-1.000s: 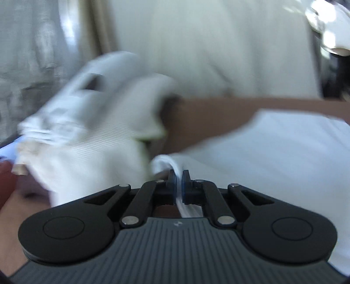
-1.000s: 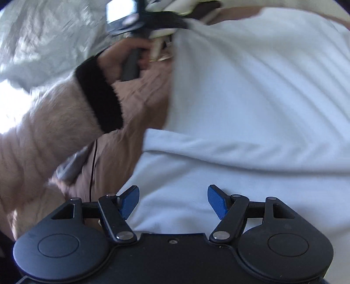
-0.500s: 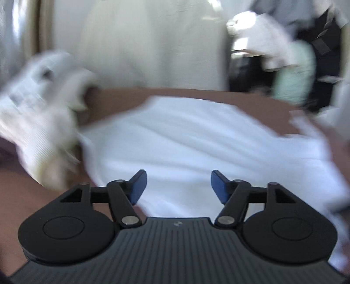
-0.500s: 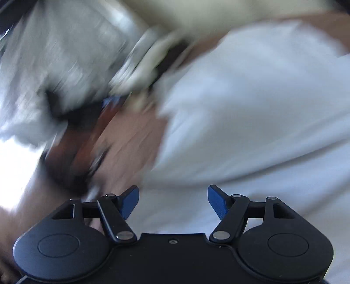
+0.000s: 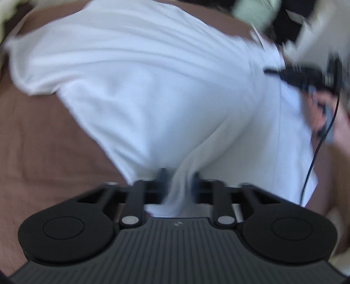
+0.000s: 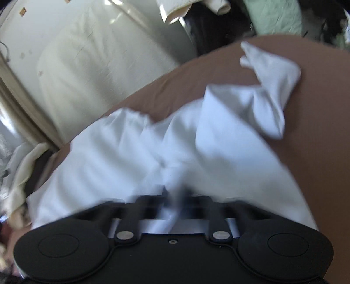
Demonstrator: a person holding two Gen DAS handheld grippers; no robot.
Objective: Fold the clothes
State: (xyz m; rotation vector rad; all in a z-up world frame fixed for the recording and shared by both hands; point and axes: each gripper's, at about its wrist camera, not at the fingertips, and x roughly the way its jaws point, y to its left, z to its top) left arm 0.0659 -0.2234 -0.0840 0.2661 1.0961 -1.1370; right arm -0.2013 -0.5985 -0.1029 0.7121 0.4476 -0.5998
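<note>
A white garment lies spread on a brown bed sheet. My left gripper is shut on a bunched fold at the garment's near edge. In the right wrist view the same white garment lies crumpled, with a sleeve sticking out at the far right. My right gripper is shut on a pinch of its cloth. The right gripper and the hand holding it also show in the left wrist view at the garment's far right edge. Both views are blurred by motion.
The brown sheet runs to the right of the garment. A pale wall or wardrobe stands behind the bed. A heap of cream clothes lies at the left edge. Dark clutter and a pale green cloth sit at the back.
Both grippers were open half a second ago and have closed on the white garment. The views have swung, and the cloth now bunches up between the fingers.
</note>
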